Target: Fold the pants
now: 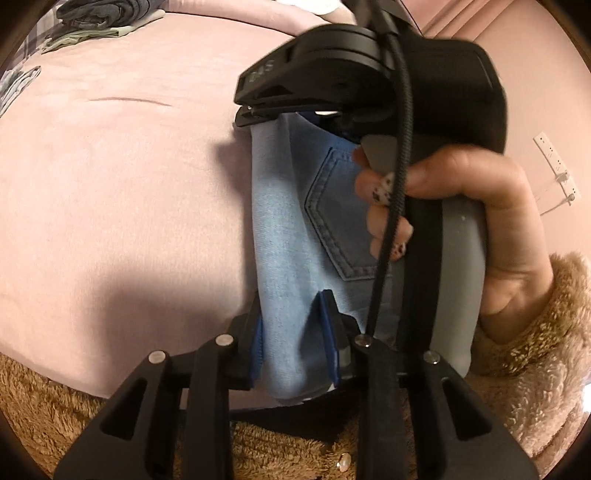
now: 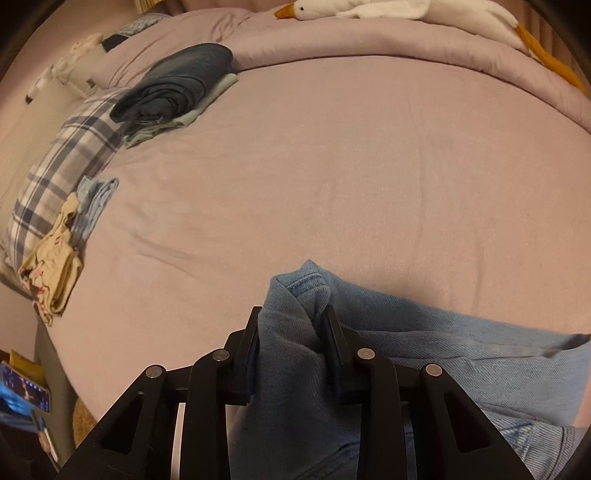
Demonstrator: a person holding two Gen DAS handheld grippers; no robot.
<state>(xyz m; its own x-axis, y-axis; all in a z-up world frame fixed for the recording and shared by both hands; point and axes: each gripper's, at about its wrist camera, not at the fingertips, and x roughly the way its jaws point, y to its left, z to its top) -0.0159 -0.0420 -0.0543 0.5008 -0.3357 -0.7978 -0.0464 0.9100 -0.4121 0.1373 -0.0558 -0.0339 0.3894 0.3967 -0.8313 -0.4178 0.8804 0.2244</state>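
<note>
Above the pink bed — your left gripper and right gripper each clamp the jeans, which span lengthwise between them, held close together — neither nearer the sheet.

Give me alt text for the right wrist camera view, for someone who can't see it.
The right gripper pinches a bunched fold of light blue jeans between its black fingers, low over a pink bed. Folded clothes and a plaid pillow lie at the left, and a plush goose rests along the far edge.
</note>
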